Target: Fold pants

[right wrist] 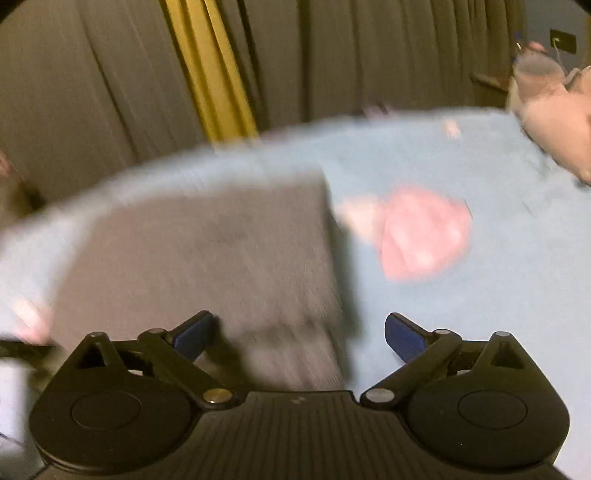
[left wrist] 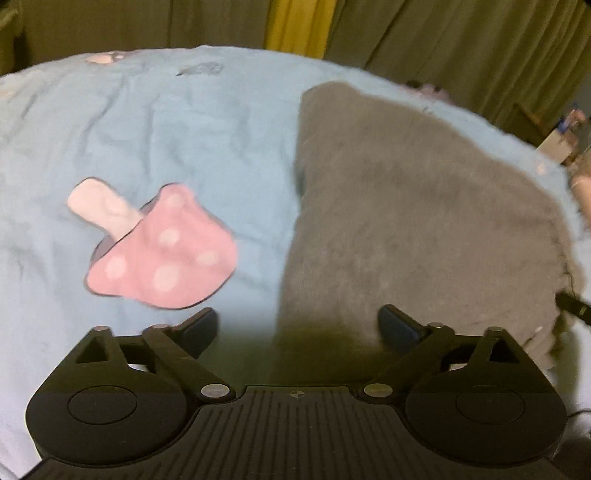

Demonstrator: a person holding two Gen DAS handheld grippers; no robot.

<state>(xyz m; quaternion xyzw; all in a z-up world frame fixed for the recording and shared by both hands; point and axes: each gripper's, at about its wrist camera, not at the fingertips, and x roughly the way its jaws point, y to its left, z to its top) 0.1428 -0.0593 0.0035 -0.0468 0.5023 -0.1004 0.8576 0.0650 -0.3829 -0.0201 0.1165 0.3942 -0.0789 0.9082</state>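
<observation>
- The bed (left wrist: 155, 122), under a light blue cover, carries everything; both views look down across it to its far edge, with curtains (left wrist: 424, 33) hanging behind.
- The pants (left wrist: 406, 221), grey and soft, lie flat on the cover as a compact block, toward the right side of the bed in the left wrist view, their far end near the bed's far edge. They look already folded at least once; how many layers there are I cannot tell.
- The step in hand seems to be a release between folds: neither gripper holds cloth.
- The left gripper (left wrist: 297, 328) stands wide open and empty, above the pants' left edge at their near end.
- The right gripper (right wrist: 299, 334) is also spread wide and empty, over the near end of the pants (right wrist: 207, 251); this view is blurred.
- The next move probably calls for pinching an end of the block with both grippers and carrying it over evenly, or smoothing it if the fold is finished.
- A pink mushroom (left wrist: 162, 243) with pale spots shows on the cover beside the pants, apart from them; whether print or toy, I cannot tell.
- Pale pinkish things (right wrist: 554, 110) sit at the far right corner, well apart; nothing blocks the pants.
</observation>
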